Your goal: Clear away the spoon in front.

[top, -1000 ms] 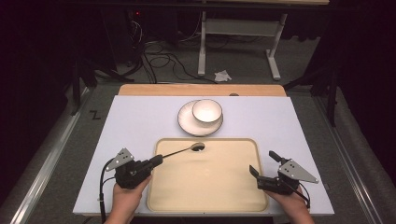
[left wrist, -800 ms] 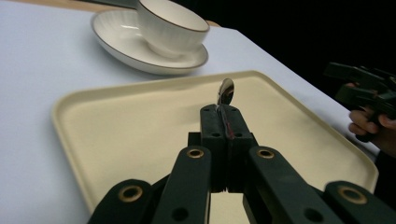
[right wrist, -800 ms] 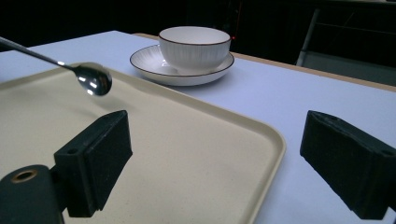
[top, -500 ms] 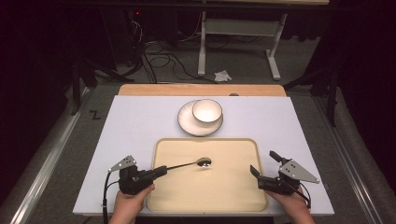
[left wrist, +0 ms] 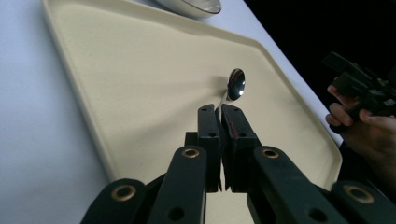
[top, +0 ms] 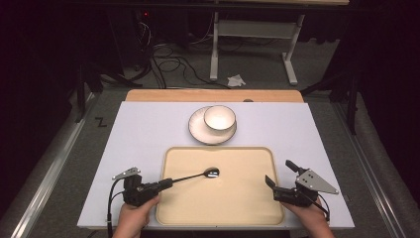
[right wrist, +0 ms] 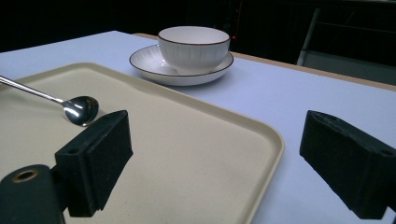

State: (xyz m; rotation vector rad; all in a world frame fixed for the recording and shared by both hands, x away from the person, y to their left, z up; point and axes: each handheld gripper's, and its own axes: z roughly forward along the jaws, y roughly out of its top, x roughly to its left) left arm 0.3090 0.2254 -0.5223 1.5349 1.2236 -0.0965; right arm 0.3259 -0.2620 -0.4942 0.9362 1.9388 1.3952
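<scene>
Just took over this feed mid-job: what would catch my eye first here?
The shiny metal spoon, its handle clamped in the left hand-held gripper, with its bowl over the middle of the beige rectangular tray. Beyond the tray, a white ribbed bowl sits on a white saucer. The right hand-held gripper is at the tray's right edge, jaws wide and empty.

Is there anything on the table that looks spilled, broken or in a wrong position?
Nothing stands out. The left gripper is shut on the spoon, whose head sits low over the tray. The bowl stands upright on its plate, off-centre but steady. Nothing looks spilled or broken.
</scene>
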